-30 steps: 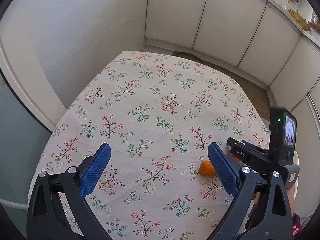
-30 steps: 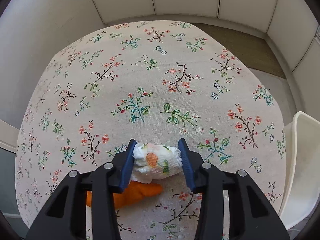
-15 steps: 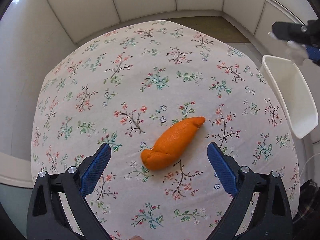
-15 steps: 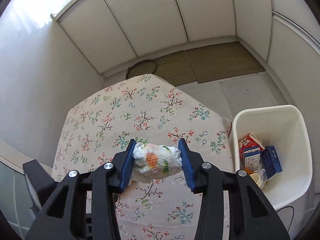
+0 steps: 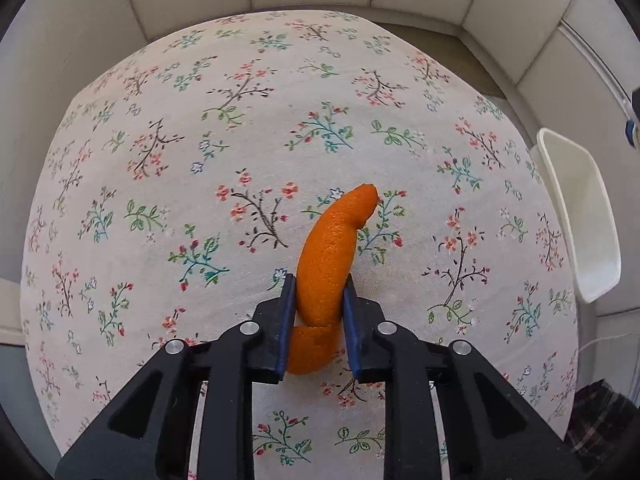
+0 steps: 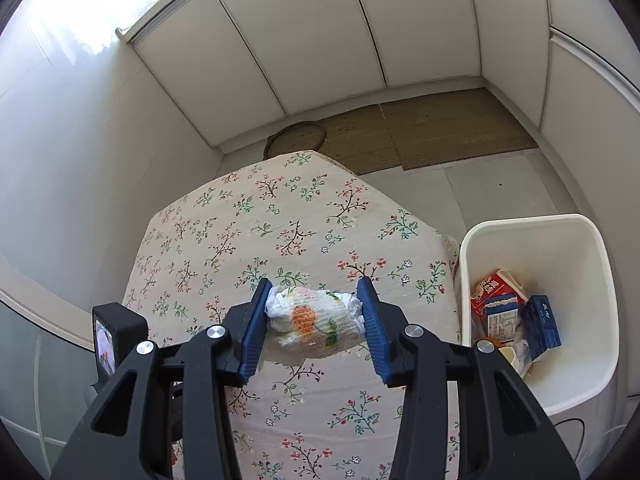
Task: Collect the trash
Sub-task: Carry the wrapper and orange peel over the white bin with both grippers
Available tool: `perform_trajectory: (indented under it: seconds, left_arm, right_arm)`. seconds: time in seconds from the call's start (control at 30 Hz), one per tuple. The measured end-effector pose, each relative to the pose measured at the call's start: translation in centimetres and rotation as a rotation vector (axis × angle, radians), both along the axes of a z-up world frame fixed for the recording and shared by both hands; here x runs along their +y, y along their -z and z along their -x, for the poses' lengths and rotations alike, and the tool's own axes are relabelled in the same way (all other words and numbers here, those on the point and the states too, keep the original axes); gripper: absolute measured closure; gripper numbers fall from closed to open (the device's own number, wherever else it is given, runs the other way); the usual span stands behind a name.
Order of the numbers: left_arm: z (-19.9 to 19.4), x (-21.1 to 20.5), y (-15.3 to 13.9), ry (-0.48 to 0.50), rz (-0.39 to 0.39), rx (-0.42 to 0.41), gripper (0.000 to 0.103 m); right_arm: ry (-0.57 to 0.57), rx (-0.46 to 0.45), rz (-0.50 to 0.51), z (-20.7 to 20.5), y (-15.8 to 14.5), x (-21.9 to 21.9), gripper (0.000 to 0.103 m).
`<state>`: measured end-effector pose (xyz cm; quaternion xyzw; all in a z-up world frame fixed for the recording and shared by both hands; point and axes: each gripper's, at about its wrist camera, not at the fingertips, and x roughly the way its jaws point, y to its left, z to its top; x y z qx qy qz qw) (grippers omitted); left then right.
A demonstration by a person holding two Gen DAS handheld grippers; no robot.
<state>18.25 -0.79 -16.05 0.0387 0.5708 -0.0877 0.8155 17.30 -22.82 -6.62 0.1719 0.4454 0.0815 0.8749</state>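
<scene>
A long orange peel (image 5: 326, 264) lies on the floral tablecloth (image 5: 240, 140). My left gripper (image 5: 319, 288) is shut on its near part, and its far end curls out past the fingertips. My right gripper (image 6: 315, 294) is shut on a crumpled printed paper wad (image 6: 314, 322) and holds it high above the table (image 6: 280, 216). The white trash bin (image 6: 584, 384) stands beside the table's right edge, to the right of the wad; in the left wrist view only its rim (image 5: 576, 216) shows.
The bin holds a red carton (image 6: 490, 286), a blue box (image 6: 540, 322) and other packaging. The left gripper's body and screen (image 6: 108, 340) show at lower left in the right wrist view. White cabinets (image 6: 320, 48) and a brown floor mat (image 6: 420, 132) lie beyond the table.
My left gripper moved in over the orange peel and closed on it. My right gripper stayed raised with the wad, the bin drawing slightly closer in its view.
</scene>
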Motion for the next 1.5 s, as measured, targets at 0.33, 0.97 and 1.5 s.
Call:
perform_trajectory:
  seconds: [0.33,0.97,1.5]
  left_arm:
    - [1.4,3.7,-5.4,-0.173,0.078,-0.120,0.085]
    - [4.7,3.2,-12.3,-0.258,0.223,-0.309,0.085]
    - [6.1,-6.4,-11.5,-0.088,0.203,-0.310,0.085]
  right_arm:
    - [-0.061,-0.056,0.023,1.4,-1.6,2.9,0.059]
    - [0.050,-0.214,0.125,6.5,-5.3,-1.1,0.059]
    - [0.359,-0.230,0.337,7.0,-3.5,-12.5,0.055]
